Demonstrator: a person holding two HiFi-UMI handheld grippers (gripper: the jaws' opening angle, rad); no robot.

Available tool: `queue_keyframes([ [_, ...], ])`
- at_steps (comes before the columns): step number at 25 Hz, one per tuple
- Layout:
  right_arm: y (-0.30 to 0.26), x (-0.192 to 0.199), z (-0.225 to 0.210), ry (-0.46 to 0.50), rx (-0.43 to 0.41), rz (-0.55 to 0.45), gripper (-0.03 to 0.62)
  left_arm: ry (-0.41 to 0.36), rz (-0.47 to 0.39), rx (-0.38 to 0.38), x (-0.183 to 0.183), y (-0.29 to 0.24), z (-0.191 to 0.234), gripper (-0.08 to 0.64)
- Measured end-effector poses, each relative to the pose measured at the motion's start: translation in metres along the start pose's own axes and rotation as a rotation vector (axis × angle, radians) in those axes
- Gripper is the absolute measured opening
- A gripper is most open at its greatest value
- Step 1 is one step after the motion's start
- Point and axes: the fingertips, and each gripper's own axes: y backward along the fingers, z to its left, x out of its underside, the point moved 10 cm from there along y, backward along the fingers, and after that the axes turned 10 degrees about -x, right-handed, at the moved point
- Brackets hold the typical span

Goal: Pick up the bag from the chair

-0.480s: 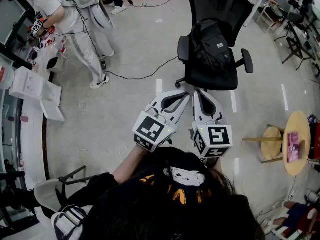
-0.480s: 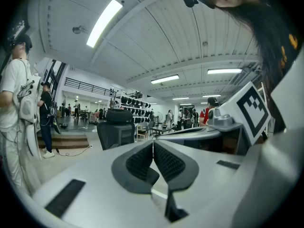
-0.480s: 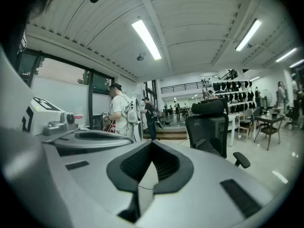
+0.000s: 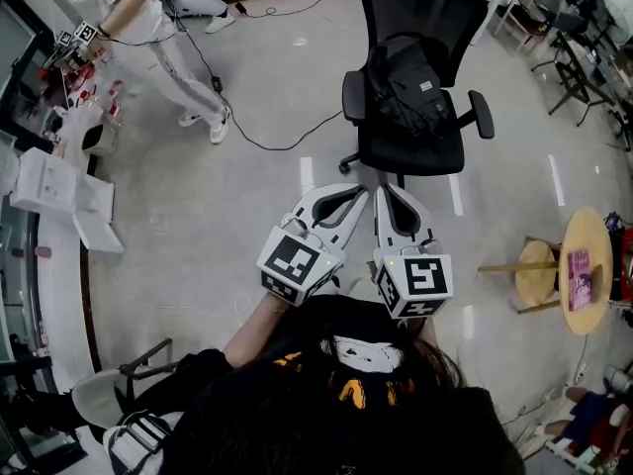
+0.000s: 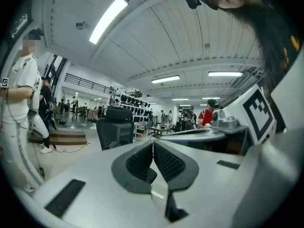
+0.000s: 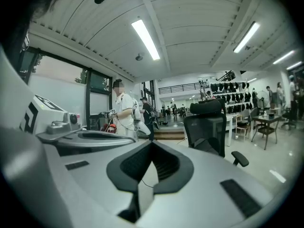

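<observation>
A black office chair (image 4: 410,158) stands on the glossy pale floor (image 4: 267,206), with a mesh back, curved padded armrests and a headrest on top. The bag (image 4: 406,87), a soft black backpack with a small pale label, sits on the chair's seat and leans upright against the backrest.

Both grippers are held low on the near side of the chair, well apart from it, side by side and pointing toward its base. The left gripper (image 4: 354,194) is a smooth white shell tapering from its marker cube (image 4: 294,260) to a narrow tip. Its own view shows the left gripper (image 5: 153,145) with the jaws pressed together: the dark ribbed pads (image 5: 167,161) meet along a thin seam with nothing between them, and the chair (image 5: 115,129) shows small beyond the tip. The right gripper (image 4: 389,192) has the same shape and lies just beside the left one. In its view the right gripper (image 6: 152,145) also has its jaws closed tip to tip, empty, with the chair (image 6: 206,127) ahead and slightly to the right.

Left of the chair, a thin dark cable (image 4: 267,146) curls over the floor toward a person in white clothing (image 4: 158,28). Right of the chair and nearer the wearer stands a small round wooden worktop (image 4: 590,245) with a pink booklet (image 4: 579,277) on it, and a round wooden stool (image 4: 534,278) just beside it.
</observation>
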Motion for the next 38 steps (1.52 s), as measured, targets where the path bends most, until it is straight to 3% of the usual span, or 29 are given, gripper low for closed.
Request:
queue_keyframes([
  [12, 0.000, 0.005, -0.043, -0.042, 0.019, -0.004, 0.003, 0.000, 0.023, 0.031, 0.003, -0.044, -0.007, 0.009],
  [29, -0.029, -0.025, -0.246, -0.037, -0.041, 0.017, 0.003, 0.009, 0.049, -0.060, -0.021, -0.230, -0.034, 0.009],
  [38, -0.040, -0.035, -0.307, -0.024, -0.136, 0.015, 0.003, -0.007, 0.051, -0.141, -0.032, -0.282, -0.049, 0.009],
])
